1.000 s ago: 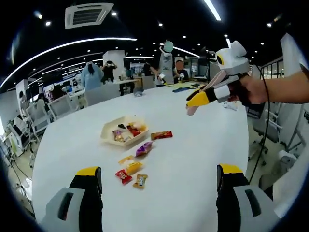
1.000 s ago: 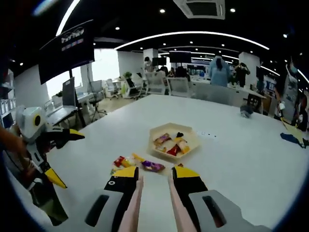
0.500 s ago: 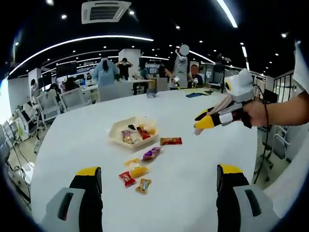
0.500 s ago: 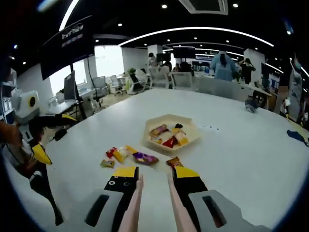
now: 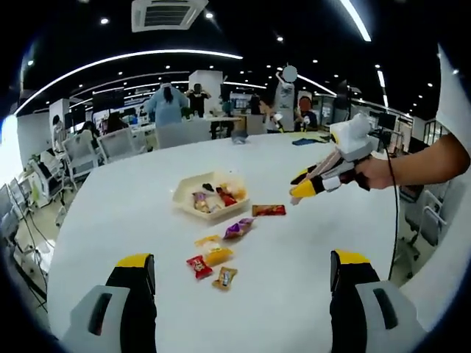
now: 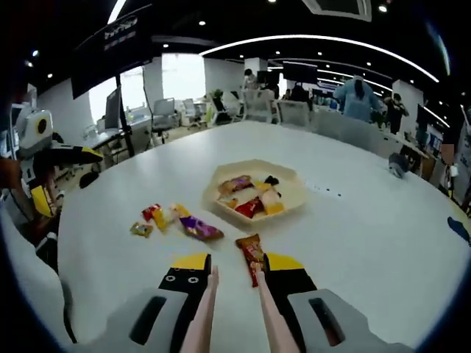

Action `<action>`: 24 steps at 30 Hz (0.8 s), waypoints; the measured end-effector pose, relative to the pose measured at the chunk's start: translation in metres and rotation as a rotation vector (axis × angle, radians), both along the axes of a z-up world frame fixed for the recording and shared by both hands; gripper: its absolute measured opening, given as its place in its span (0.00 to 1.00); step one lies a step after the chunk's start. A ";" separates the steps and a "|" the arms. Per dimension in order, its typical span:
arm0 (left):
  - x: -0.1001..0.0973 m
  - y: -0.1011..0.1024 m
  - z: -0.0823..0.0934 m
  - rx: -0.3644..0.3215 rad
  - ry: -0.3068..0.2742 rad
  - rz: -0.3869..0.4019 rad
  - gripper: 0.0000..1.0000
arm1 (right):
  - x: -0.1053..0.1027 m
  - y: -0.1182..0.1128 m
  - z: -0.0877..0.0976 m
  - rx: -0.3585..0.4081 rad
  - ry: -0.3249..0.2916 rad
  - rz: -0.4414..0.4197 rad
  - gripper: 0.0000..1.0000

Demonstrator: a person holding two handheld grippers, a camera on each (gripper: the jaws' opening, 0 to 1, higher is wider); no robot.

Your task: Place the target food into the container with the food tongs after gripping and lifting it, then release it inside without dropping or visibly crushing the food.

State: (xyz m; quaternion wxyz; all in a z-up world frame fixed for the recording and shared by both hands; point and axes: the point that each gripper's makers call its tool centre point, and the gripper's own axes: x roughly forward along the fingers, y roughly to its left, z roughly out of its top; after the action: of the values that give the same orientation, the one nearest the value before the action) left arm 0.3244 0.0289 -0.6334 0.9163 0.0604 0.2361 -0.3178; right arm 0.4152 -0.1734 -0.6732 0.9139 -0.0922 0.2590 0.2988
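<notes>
**Ana:** Looking from the left, what do you see first?

**Ben:** The left gripper [image 5: 243,265]. Its two jaws are wide apart and hold nothing. It hangs over the white table [image 5: 110,220], back from the snacks.

**Ana:** And next?

**Ben:** The container [image 5: 180,193], a pale tray with a few snacks inside. In front of it, loose on the table, lie a small red packet [image 5: 199,266], a yellow packet [image 5: 213,255] and a purple packet [image 5: 237,228]. A bit more to the right is a red-brown packet [image 5: 268,210], just beside the tray but not in it.

**Ana:** And on the right?

**Ben:** The right gripper [image 5: 302,184], held in a person's hand. Its jaws are pressed on the food tongs [image 6: 207,298]. The tips of the tongs are a little apart, with nothing between them.

**Ana:** Which snack is it after?

**Ben:** I think the red-brown packet. In the right gripper view it lies just in front of the tongs, near the right jaw. So this is the reaching step. No snack has been picked up yet.

**Ana:** What comes next?

**Ben:** My guess: lower the tongs so one tip goes on each side of the packet, then squeeze softly. Too hard would squash it. Too soft and it could slip out on the way to the tray.
</notes>
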 end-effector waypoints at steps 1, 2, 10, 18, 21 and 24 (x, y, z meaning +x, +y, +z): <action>0.000 0.000 -0.002 0.006 0.009 0.000 1.00 | 0.002 0.001 -0.001 0.012 0.013 0.006 0.27; 0.000 0.001 -0.001 0.006 0.005 0.003 1.00 | 0.003 0.002 -0.001 0.014 0.007 0.014 0.27; -0.001 -0.003 -0.005 -0.003 0.019 0.013 0.99 | 0.021 0.003 -0.022 -0.028 0.014 0.041 0.27; -0.003 0.001 -0.011 -0.001 0.045 0.012 0.99 | 0.034 0.005 -0.034 -0.051 0.042 0.066 0.27; -0.003 0.002 -0.009 -0.008 0.042 0.019 0.99 | 0.040 0.005 -0.040 -0.063 0.045 0.076 0.27; -0.003 0.003 -0.007 -0.008 0.037 0.023 0.99 | 0.042 0.008 -0.042 -0.066 0.049 0.094 0.27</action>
State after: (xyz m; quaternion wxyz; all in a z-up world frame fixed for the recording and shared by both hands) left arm 0.3213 0.0318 -0.6409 0.9156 0.0482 0.2522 -0.3094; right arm 0.4573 -0.1656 -0.7151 0.8886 -0.1272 0.2866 0.3348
